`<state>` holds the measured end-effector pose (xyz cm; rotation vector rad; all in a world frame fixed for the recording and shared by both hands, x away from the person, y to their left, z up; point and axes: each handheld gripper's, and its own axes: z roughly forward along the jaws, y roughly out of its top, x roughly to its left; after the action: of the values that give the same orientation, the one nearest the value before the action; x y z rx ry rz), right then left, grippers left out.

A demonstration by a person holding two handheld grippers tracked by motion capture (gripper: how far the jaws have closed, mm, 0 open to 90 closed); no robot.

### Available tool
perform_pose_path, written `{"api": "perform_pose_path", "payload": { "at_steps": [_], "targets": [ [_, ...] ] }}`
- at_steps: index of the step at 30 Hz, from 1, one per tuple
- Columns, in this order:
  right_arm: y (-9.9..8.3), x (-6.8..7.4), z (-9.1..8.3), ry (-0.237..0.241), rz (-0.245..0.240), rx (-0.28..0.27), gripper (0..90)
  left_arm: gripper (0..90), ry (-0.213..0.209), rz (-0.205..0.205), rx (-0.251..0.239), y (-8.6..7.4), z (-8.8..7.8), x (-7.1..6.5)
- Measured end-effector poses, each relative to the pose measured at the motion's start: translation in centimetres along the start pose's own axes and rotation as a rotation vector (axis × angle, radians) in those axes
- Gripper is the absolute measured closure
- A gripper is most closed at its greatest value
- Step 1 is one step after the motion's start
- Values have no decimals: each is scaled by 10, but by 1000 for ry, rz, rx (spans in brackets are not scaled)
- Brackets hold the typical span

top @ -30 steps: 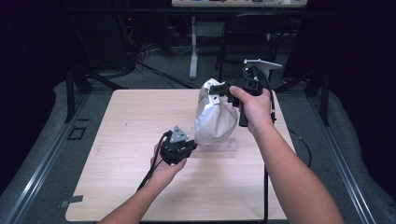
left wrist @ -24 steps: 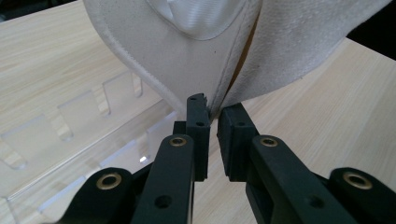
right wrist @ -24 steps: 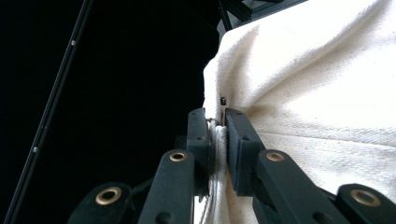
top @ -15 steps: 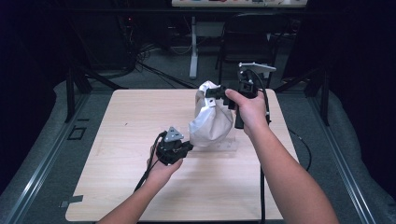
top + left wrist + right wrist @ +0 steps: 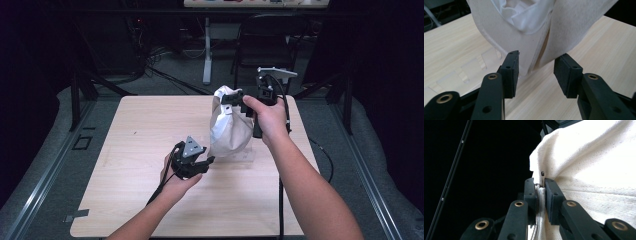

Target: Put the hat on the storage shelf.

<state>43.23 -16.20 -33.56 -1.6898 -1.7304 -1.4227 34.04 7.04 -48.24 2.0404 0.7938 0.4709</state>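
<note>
My left tool [image 5: 206, 163] has crept toward the bag's [image 5: 229, 132] hem at 1 o'clock, jaws apart, while my right tool [image 5: 235, 99] stays clamped on its top edge, so I should straddle one layer before closing.

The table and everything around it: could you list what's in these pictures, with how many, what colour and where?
Cloth bag: one, off-white, held up by its top edge over the table's far right part, bottom near the surface.
Clear flat piece: one, see-through, on the table under the bag; what it is I cannot tell.
Table: one, pale wood, centre.
Chair: one, black, beyond the table.
Cables: several, dark, on the floor behind.
Right gripper: one, black, shut on the bag's top edge.
Left gripper: one, black, open, low at the bag's bottom edge.
Hands: two, one holding each gripper.
</note>
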Motion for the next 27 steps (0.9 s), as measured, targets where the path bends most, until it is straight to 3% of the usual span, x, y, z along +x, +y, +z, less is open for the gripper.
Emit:
{"api": "perform_pose_path", "payload": {
  "at_steps": [9, 16, 23, 27],
  "targets": [
    [0, 1, 1, 1, -2, 0, 810, 518, -29, 3, -2, 3, -2, -6],
    [-1, 1, 2, 1, -4, 0, 810, 483, -21, 10, -14, 8, 0, -10],
    [-1, 3, 4, 1, -7, 5, 809, 590, 4, 16, -40, 12, 1, -11],
    [-2, 2, 5, 0, -8, 5, 809, 708, 27, 29, -43, 13, -1, -12]
  ]
}}
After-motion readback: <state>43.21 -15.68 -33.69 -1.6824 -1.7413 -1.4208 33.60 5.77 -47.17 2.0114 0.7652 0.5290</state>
